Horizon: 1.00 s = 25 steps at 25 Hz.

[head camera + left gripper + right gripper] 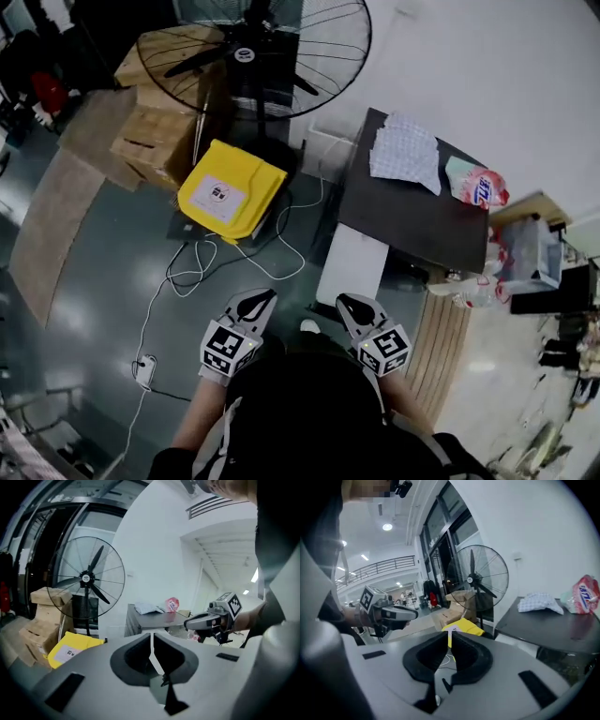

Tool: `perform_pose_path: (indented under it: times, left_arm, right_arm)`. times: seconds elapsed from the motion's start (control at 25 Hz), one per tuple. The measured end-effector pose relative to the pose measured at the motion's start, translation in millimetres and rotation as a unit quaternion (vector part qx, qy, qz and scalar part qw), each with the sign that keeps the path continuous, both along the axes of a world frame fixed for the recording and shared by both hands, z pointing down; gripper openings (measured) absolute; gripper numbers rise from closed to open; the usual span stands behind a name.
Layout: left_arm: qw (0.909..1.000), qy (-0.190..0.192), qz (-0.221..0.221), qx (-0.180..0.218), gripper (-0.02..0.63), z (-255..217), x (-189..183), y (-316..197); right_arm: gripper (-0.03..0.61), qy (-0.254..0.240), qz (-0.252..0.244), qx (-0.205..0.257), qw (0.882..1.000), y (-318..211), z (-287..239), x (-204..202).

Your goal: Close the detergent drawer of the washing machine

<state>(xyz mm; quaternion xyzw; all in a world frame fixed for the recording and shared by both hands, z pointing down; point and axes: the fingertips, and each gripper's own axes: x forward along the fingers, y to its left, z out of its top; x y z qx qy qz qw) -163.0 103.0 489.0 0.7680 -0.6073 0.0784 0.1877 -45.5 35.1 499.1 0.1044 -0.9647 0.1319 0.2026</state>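
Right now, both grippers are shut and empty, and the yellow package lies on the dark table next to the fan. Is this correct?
No. The yellow package is not on the dark table; it lies lower, at the foot of the fan, as the head view shows. The left gripper and the right gripper are indeed shut and empty.

Side by side over floor: left claw (255, 302), right claw (351, 306); yellow package (232, 190) beside fan (253, 56) base.
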Motion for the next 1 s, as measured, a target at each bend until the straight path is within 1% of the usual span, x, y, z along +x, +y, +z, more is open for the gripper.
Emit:
perform_pose_path:
  times: [0.08,0.2,0.36,0.52,0.68,0.8,0.88,1.0]
  left_arm:
    - [0.9992,0.004,0.038,-0.011,0.012,10.6,9.1,-9.2]
    - [0.9953,0.005,0.094,-0.022,0.012,23.1,25.9,-22.4]
    - [0.9857,0.0,0.164,-0.039,0.012,40.4,54.2,-30.6]
    - [0.9764,0.002,0.211,-0.045,0.012,54.1,79.5,-38.8]
    - [0.9689,0.003,0.24,-0.06,0.025,68.8,101.3,-43.4]
    - [0.9626,-0.008,0.259,-0.08,0.06,85.9,115.4,-45.0]
    - [0.958,-0.016,0.27,-0.095,0.09,100.9,123.5,-44.4]
    - [0.9514,-0.032,0.283,-0.116,0.11,123.5,132.9,-40.6]
  right_arm:
    - [0.02,0.01,0.043,-0.001,0.999,-3.0,7.4,16.1]
    - [0.02,0.027,0.098,-0.003,0.995,-3.7,18.2,40.6]
    - [0.021,0.049,0.161,-0.009,0.986,2.6,35.1,75.3]
    - [0.021,0.059,0.217,-0.027,0.974,6.8,54.1,110.3]
    - [0.033,0.089,0.23,-0.032,0.969,15.3,76.4,135.3]
    - [0.083,0.111,0.23,-0.049,0.966,20.1,91.9,147.3]
    - [0.108,0.12,0.231,-0.048,0.964,18.5,107.0,155.9]
    - [0.149,0.139,0.226,-0.056,0.962,18.5,128.0,166.5]
